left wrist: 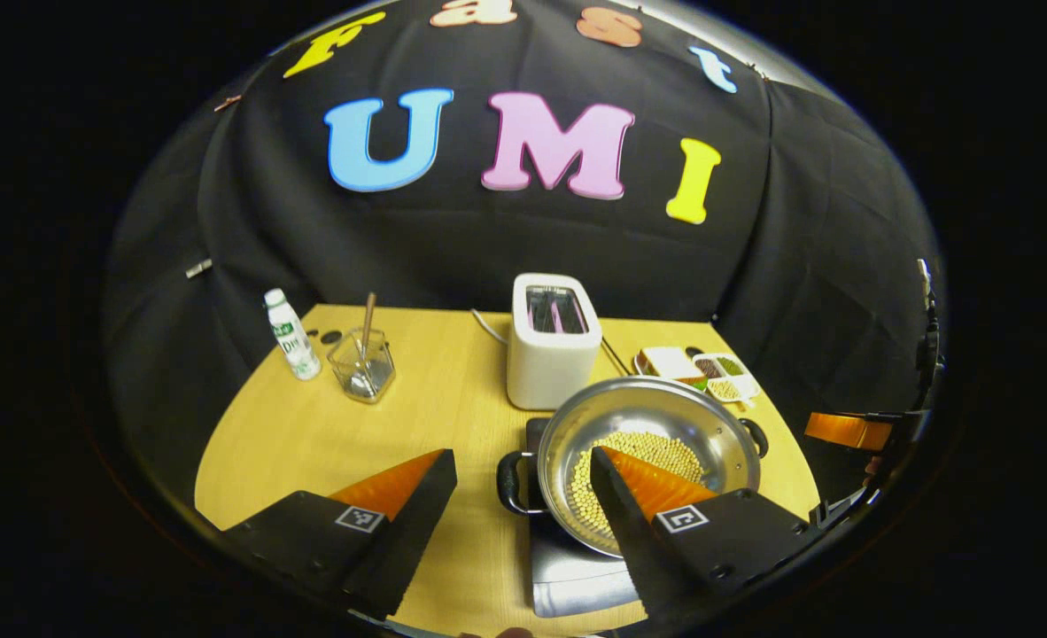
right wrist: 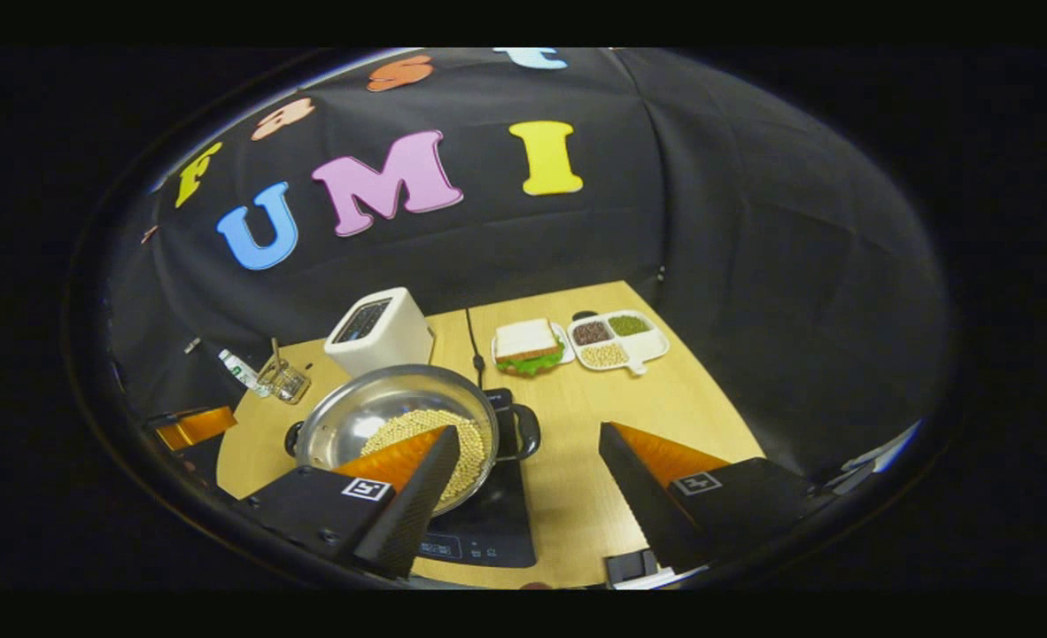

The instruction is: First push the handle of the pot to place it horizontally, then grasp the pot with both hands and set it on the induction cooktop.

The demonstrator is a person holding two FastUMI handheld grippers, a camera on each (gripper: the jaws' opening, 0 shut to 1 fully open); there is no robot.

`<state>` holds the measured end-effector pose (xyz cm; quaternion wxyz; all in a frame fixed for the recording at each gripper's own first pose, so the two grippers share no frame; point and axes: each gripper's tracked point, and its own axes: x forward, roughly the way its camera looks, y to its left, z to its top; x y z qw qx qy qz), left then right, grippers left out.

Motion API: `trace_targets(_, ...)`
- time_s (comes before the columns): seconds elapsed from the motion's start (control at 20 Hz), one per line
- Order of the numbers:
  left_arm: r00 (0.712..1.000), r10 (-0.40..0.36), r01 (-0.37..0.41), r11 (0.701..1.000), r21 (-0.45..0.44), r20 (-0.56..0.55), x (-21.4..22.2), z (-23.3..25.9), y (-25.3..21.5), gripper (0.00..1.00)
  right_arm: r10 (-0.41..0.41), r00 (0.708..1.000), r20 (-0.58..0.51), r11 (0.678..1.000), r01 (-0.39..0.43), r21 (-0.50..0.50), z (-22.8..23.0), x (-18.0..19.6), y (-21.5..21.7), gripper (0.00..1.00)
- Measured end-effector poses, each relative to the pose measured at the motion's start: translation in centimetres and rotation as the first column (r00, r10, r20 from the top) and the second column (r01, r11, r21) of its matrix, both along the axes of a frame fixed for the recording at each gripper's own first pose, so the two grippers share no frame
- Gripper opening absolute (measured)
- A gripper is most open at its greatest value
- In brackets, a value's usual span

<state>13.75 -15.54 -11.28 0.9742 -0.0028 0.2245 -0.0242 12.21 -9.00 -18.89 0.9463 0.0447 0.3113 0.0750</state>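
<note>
On the induction cooktop (right wrist: 488,523) sits the pot (left wrist: 639,443); left tool (left wrist: 523,501), right tool (right wrist: 523,483) both gape wide, empty.

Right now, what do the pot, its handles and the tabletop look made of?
Pot: bare polished metal, likely stainless steel; its inner wall mirrors the light. Pot handles: dark loops with a slight sheen, probably plastic or coated metal; can't tell which. Tabletop: pale wood look with faint grain, matte; could be laminate rather than solid wood.
</note>
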Motion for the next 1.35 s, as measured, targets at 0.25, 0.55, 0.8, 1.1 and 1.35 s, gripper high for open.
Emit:
trace_targets(0.25, 0.978, 0.022, -0.030, 0.999, 0.035, 0.208, -5.6, 8.7, 1.6, 0.95, 0.007, 0.972, 0.235, 0.999, -0.016, 0.036, 10.1, -3.9, 2.3, 0.99)
trace_targets(0.55, 0.928, 0.055, -0.094, 0.992, 0.089, 0.368, -12.9, 12.7, 3.9, 0.95, 0.007, 0.877, 0.481, 0.999, -0.027, 0.035, 16.8, -10.6, 3.0, 0.98)
trace_targets(0.8, 0.891, 0.073, -0.122, 0.989, 0.082, 0.448, -19.5, 13.1, 4.4, 0.95, 0.005, 0.817, 0.576, 1.000, -0.016, 0.014, 18.3, -15.0, 2.4, 0.98)
trace_targets(1.1, 0.900, 0.123, -0.145, 0.989, 0.021, 0.417, -24.5, 10.8, 5.1, 0.95, -0.010, 0.824, 0.566, 0.999, 0.026, -0.020, 16.9, -19.1, -0.3, 0.98)
trace_targets(1.35, 0.889, 0.159, -0.186, 0.982, 0.022, 0.429, -25.7, 10.8, 6.4, 0.95, -0.034, 0.829, 0.559, 0.999, 0.036, 0.007, 16.8, -19.6, -1.2, 0.92)
